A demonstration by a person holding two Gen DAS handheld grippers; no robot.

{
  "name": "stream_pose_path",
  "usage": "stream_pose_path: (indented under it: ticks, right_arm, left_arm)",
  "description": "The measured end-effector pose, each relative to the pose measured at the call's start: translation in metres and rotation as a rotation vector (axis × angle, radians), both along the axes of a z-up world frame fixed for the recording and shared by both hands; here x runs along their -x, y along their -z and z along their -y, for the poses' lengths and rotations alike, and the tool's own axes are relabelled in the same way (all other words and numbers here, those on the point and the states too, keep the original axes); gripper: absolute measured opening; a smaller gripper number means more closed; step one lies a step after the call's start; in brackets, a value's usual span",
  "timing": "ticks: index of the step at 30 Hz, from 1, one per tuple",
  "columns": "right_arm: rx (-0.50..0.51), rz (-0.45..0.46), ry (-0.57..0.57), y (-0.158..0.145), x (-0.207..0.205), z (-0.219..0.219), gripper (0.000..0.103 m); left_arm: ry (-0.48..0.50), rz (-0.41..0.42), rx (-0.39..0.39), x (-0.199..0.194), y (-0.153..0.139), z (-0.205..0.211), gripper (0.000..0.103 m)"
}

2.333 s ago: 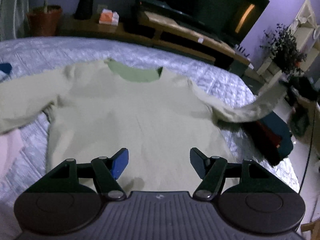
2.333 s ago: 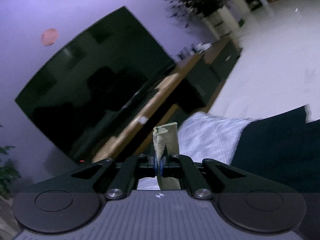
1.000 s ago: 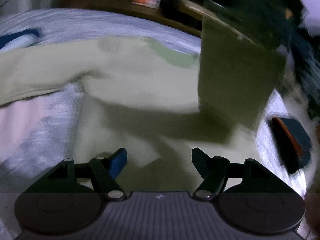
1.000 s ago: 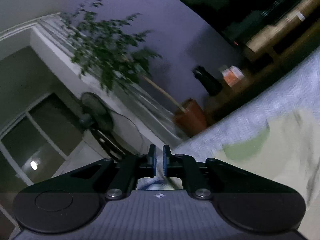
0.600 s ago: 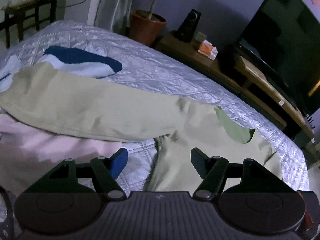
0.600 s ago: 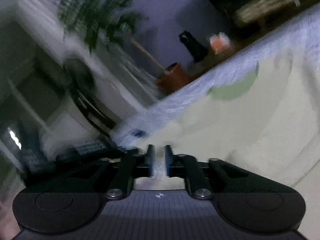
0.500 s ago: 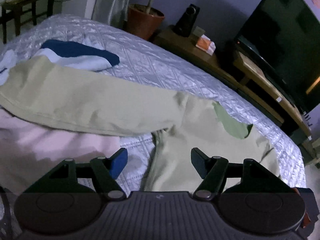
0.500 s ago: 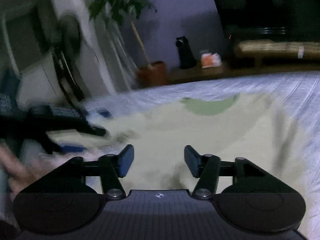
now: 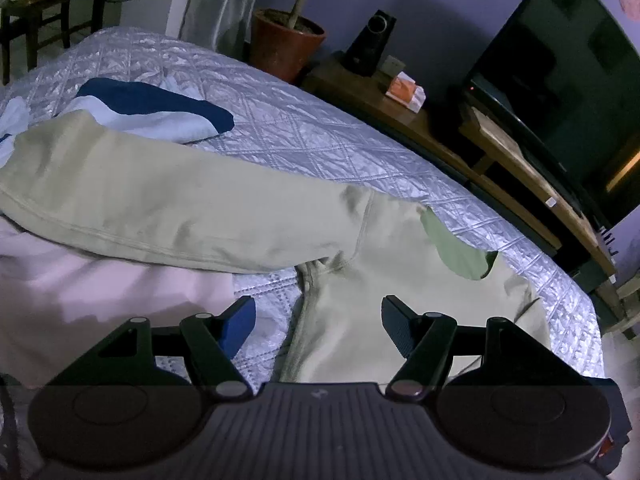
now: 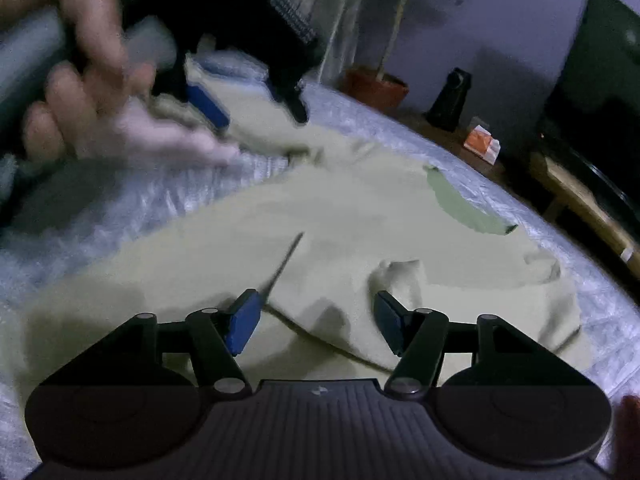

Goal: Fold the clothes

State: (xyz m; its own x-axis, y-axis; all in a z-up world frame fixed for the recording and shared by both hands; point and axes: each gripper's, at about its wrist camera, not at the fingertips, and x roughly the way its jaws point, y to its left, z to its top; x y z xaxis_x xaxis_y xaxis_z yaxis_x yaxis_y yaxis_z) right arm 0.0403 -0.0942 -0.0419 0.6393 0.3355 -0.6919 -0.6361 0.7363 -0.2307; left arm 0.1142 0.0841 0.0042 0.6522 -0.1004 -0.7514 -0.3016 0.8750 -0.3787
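Dim room, with a quilted silver bedspread (image 9: 304,136) covering the bed and a dark TV (image 9: 560,80) on a low wooden stand (image 9: 516,168) along the far wall. A potted plant (image 9: 286,42), a black speaker (image 9: 370,42) and a small orange box (image 9: 405,87) sit near the stand.

A pale green sweatshirt (image 9: 384,264) lies flat on the bedspread, its neck toward the TV. One long sleeve (image 9: 160,208) stretches out sideways, its cuff end resting over a pink garment (image 9: 92,284) and close beside a navy and white one (image 9: 152,112). In the right wrist view the other sleeve (image 10: 396,280) lies folded across the chest.

The left gripper (image 9: 318,326) hangs above the sweatshirt's side edge near the armpit, jaws spread wide and empty. The right gripper (image 10: 314,324) hangs over the body of the sweatshirt, jaws likewise spread with nothing between them. In that view the left hand (image 10: 76,80) shows blurred at upper left, above the outstretched sleeve.
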Motion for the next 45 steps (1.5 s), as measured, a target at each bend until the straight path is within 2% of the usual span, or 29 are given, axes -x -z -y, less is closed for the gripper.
stream_pose_path:
  ticks: [2, 3, 4, 5, 6, 8, 10, 13, 14, 15, 16, 17, 18, 20, 21, 22, 23, 25, 26, 27, 30, 31, 33, 36, 38, 39, 40, 43, 45]
  right_arm:
    - [-0.065, -0.064, 0.027, 0.006, -0.014, 0.002, 0.059]
    - [-0.107, -0.098, 0.052, 0.006, -0.019, 0.005, 0.04]
    - [-0.154, -0.121, 0.062, 0.003, -0.022, 0.007, 0.01]
    - [-0.173, -0.114, 0.07, -0.001, -0.021, 0.006, 0.004]
    - [-0.198, -0.11, 0.044, -0.007, -0.016, 0.005, 0.003]
    - [-0.256, -0.09, -0.034, -0.018, -0.003, 0.005, 0.003]
    - [-0.235, -0.074, -0.081, -0.028, 0.012, 0.004, 0.003]
    - [-0.266, -0.141, -0.095, -0.028, 0.02, 0.014, 0.005]
    - [-0.292, -0.162, -0.09, -0.028, 0.02, 0.019, 0.01]
    - [-0.317, -0.183, -0.086, -0.028, 0.019, 0.024, 0.029]
    - [-0.343, -0.204, -0.081, -0.028, 0.019, 0.028, 0.054]
    - [-0.369, -0.225, -0.076, -0.028, 0.019, 0.033, 0.059]
    - [-0.394, -0.247, -0.071, -0.028, 0.019, 0.038, 0.059]
    - [-0.445, -0.289, -0.062, -0.028, 0.019, 0.047, 0.064]
    - [-0.499, -0.272, -0.011, -0.031, 0.014, 0.055, 0.071]
    - [-0.533, -0.262, 0.047, -0.031, 0.008, 0.064, 0.073]
    - [-0.566, -0.253, 0.107, -0.03, 0.002, 0.072, 0.073]
    - [-0.514, -0.28, 0.217, -0.02, -0.013, 0.081, 0.071]
    - [-0.43, -0.307, 0.256, -0.012, -0.019, 0.08, 0.07]
    - [-0.329, -0.314, 0.264, -0.006, -0.022, 0.077, 0.063]
    - [-0.374, -0.245, 0.283, -0.024, -0.025, 0.094, 0.066]
    - [-0.391, -0.222, 0.289, -0.03, -0.027, 0.1, 0.07]
    - [-0.462, -0.18, 0.394, -0.039, -0.044, 0.126, 0.071]
    - [-0.463, -0.136, 0.477, -0.039, -0.08, 0.153, 0.07]
    - [-0.355, -0.17, 0.507, -0.025, -0.109, 0.16, 0.07]
    - [-0.317, -0.192, 0.537, -0.019, -0.117, 0.165, 0.063]
    - [-0.307, -0.188, 0.59, -0.014, -0.119, 0.173, 0.059]
    - [-0.358, -0.152, 0.787, -0.008, -0.1, 0.213, 0.063]
    - [-0.311, -0.128, 0.812, -0.002, -0.09, 0.224, 0.063]
  left_arm:
    - [0.005, 0.001, 0.004, 0.0, 0.0, 0.0, 0.066]
    - [0.006, 0.0, 0.006, 0.0, 0.0, 0.0, 0.066]
    - [0.007, 0.0, 0.009, 0.0, 0.0, -0.001, 0.066]
    - [0.006, -0.001, 0.011, 0.0, 0.0, -0.001, 0.066]
    - [0.006, -0.001, 0.012, -0.001, 0.0, -0.001, 0.066]
    - [0.002, 0.001, 0.016, -0.001, 0.0, -0.002, 0.066]
    - [0.001, 0.002, 0.018, -0.001, 0.0, -0.002, 0.066]
    - [0.003, 0.002, 0.019, 0.0, 0.0, -0.002, 0.066]
    - [0.004, 0.002, 0.02, 0.0, 0.0, -0.002, 0.066]
    - [0.005, 0.002, 0.02, 0.0, 0.0, -0.001, 0.066]
    - [0.006, 0.003, 0.021, 0.0, 0.0, -0.001, 0.066]
    - [0.007, 0.003, 0.021, 0.0, 0.0, -0.001, 0.066]
    - [0.01, 0.001, 0.023, 0.0, 0.0, -0.001, 0.066]
    - [0.016, -0.002, 0.028, 0.0, 0.001, 0.001, 0.066]
    - [0.019, -0.004, 0.031, 0.0, 0.002, 0.002, 0.067]
    - [0.037, -0.009, 0.034, -0.001, 0.003, 0.005, 0.067]
    - [0.057, -0.014, 0.039, -0.001, 0.005, 0.009, 0.067]
    - [0.105, -0.028, 0.029, 0.0, 0.009, 0.02, 0.067]
    - [0.127, -0.035, 0.024, 0.001, 0.011, 0.026, 0.067]
    - [0.151, -0.044, 0.021, 0.002, 0.014, 0.032, 0.067]
    - [0.238, -0.074, 0.015, 0.005, 0.023, 0.054, 0.067]
    - [0.268, -0.083, 0.007, 0.007, 0.027, 0.062, 0.067]
    - [0.316, -0.098, -0.009, 0.012, 0.033, 0.076, 0.067]
    - [0.355, -0.114, -0.024, 0.016, 0.039, 0.087, 0.067]
    - [0.361, -0.121, -0.032, 0.017, 0.042, 0.089, 0.067]
    - [0.359, -0.124, -0.033, 0.016, 0.043, 0.089, 0.067]
    - [0.358, -0.126, -0.034, 0.015, 0.044, 0.089, 0.067]
    - [0.351, -0.125, -0.03, 0.011, 0.044, 0.088, 0.067]
    - [0.351, -0.12, -0.031, 0.011, 0.043, 0.088, 0.067]
